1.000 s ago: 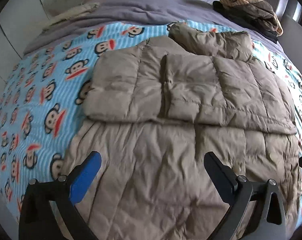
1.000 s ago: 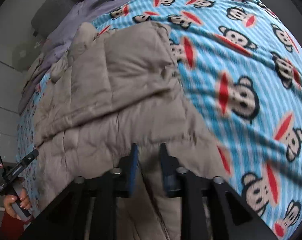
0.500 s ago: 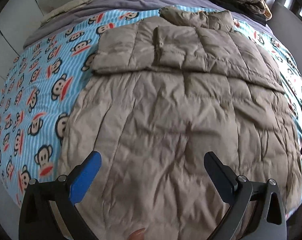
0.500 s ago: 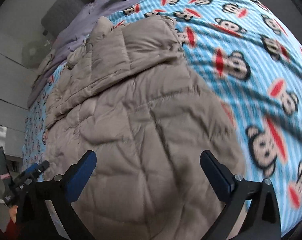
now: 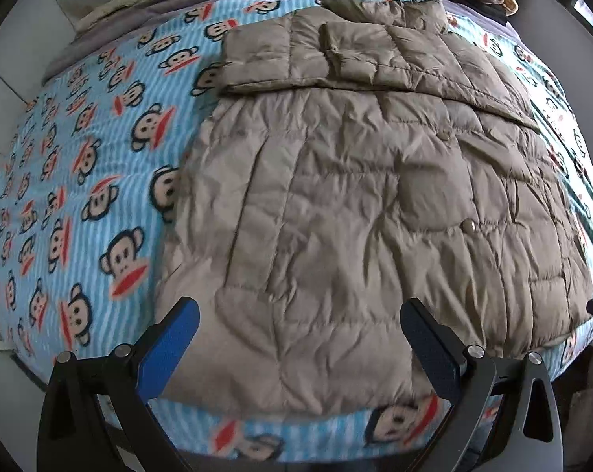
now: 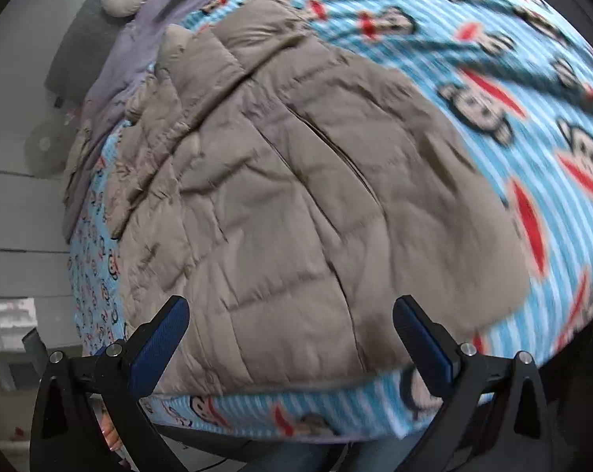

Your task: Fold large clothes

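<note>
Now we had both grippers off the cloth: left hand-held gripper (image 5: 298,326) and right hand-held gripper (image 6: 290,322) gaped wide w/ nothing pinched, right jaws just opened. Puffer coat (image 5: 367,204) lay flat on bed (image 5: 80,181), sleeves folded across top, prob. ready for hem fold.
</note>
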Demonstrator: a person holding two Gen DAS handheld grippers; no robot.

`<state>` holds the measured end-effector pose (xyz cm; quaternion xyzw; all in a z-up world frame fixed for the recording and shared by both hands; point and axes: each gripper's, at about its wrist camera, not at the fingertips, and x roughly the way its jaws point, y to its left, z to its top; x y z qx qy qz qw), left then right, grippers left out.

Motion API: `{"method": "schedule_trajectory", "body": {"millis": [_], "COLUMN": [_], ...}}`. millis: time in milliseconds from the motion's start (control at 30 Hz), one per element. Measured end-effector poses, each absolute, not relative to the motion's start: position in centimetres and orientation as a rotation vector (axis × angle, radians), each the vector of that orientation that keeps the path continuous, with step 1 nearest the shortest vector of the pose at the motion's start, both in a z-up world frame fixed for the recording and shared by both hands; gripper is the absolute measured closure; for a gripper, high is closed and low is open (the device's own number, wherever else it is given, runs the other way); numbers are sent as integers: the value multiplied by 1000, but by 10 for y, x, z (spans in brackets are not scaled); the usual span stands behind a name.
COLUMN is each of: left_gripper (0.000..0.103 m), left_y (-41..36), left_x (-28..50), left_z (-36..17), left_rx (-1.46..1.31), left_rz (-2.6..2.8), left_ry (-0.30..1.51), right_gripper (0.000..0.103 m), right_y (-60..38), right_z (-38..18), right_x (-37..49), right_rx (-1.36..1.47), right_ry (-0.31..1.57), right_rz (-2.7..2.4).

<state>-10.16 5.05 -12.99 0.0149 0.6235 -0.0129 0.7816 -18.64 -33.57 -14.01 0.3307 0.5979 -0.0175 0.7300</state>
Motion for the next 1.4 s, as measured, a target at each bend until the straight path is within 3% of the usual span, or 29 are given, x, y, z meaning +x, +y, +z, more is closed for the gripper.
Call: {"method": "schedule_trajectory", "body": {"millis": [267, 533, 867, 1100, 1400], "left_gripper": [1, 1, 1, 1, 1], "left_y": [58, 82, 139, 146, 139], "left_x": [-128, -163, -187, -185, -156], "left_z": [-127, -149, -184, -185, -220], "left_rx": [-44, -326, -709, -713, -842], "left_rz": [11, 43, 89, 62, -45], "left_ry": [1372, 1447, 1496, 1492, 1491], "right_gripper": [0, 0, 0, 0, 0], "right_y": [-343, -360, -393, -400, -396], "right_z": [-156, -155, -200, -205, -218], "right_x": [-204, -216, -252, -253, -237], "right_rx": [844, 889, 1232, 1340, 1282], "right_ry": [1418, 1430, 1370, 1267, 1318], "right_rz": [-51, -2, -106, -107, -148]}}
